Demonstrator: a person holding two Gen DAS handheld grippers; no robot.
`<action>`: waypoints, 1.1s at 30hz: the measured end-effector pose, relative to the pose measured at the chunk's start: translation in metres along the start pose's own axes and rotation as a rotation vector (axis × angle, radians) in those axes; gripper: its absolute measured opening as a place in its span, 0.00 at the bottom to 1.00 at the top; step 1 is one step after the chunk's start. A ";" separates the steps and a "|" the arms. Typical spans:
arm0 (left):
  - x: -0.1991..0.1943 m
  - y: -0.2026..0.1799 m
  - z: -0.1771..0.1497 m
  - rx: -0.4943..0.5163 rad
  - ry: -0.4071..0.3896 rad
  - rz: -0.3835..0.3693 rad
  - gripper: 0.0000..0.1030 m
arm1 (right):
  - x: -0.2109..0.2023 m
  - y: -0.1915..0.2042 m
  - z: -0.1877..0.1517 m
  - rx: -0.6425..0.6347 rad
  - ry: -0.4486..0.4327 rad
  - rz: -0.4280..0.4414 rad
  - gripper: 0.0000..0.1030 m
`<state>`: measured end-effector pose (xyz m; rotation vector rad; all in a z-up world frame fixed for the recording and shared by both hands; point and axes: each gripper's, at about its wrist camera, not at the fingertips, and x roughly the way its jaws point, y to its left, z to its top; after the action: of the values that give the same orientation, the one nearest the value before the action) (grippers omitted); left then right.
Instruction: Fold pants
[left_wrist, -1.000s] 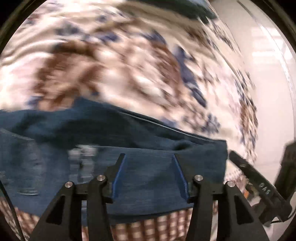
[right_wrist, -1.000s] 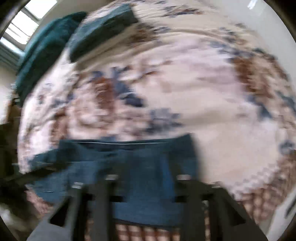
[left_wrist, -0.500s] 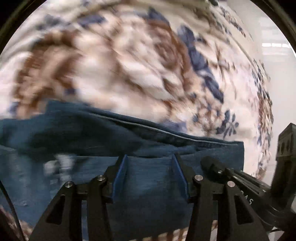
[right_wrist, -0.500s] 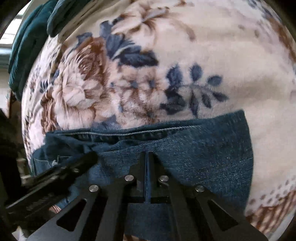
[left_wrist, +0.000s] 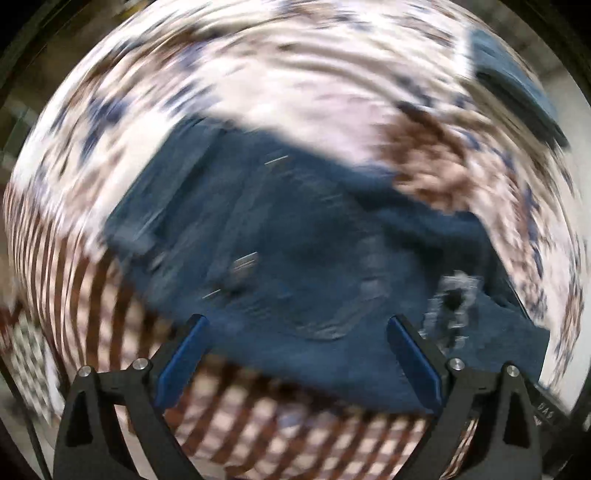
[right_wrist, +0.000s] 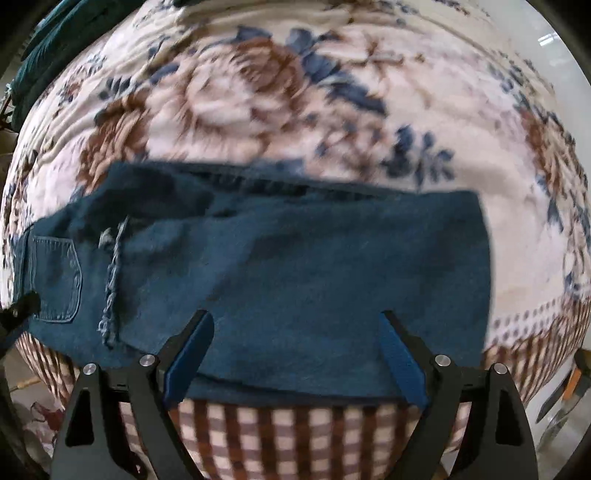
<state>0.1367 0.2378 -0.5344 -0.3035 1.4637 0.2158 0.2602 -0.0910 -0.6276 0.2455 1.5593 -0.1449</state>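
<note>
Both grippers we see with their jaws spread wide and nothing between the blue pads. Our left gripper (left_wrist: 295, 354) hangs over the near edge of the jeans (left_wrist: 295, 251), its two fingers apart above denim and the checked border of the blanket (left_wrist: 295, 92); the left wrist view is smeared by motion, so we cannot make out fine detail there. Our right gripper (right_wrist: 297, 354) is likewise parted, its fingertips (right_wrist: 192, 343) just over the near hem of the jeans (right_wrist: 295, 266), not pinching the cloth.

In the right wrist view we find the jeans lying across the blanket (right_wrist: 258, 92) as a broad folded band, running left to right, with one layer laid over another; a second edge shows along the far side. A back pocket (right_wrist: 55, 277) sits at the left end, and beside it a frayed, ripped patch (right_wrist: 110, 280) with pale threads. The right end of the band is a straight cut edge. Near side, the denim reaches the brown checked border (right_wrist: 295, 435) of the floral blanket. At the far left corner of the bed we see a dark teal pillow (right_wrist: 55, 40). In the left wrist view another folded blue item (left_wrist: 517, 81) lies on the blanket at the upper right, well apart from the jeans.
</note>
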 end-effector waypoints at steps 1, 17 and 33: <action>0.003 0.012 -0.002 -0.035 0.008 0.005 0.95 | 0.007 0.006 -0.004 0.004 0.018 -0.001 0.89; 0.071 0.128 -0.015 -0.719 0.007 -0.474 0.95 | 0.057 0.048 -0.007 0.008 0.094 -0.096 0.96; 0.089 0.131 0.029 -0.731 -0.131 -0.573 0.92 | 0.060 0.045 -0.005 0.030 0.099 -0.096 0.96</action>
<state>0.1302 0.3670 -0.6299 -1.2544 1.0687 0.2903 0.2666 -0.0424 -0.6845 0.2038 1.6691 -0.2339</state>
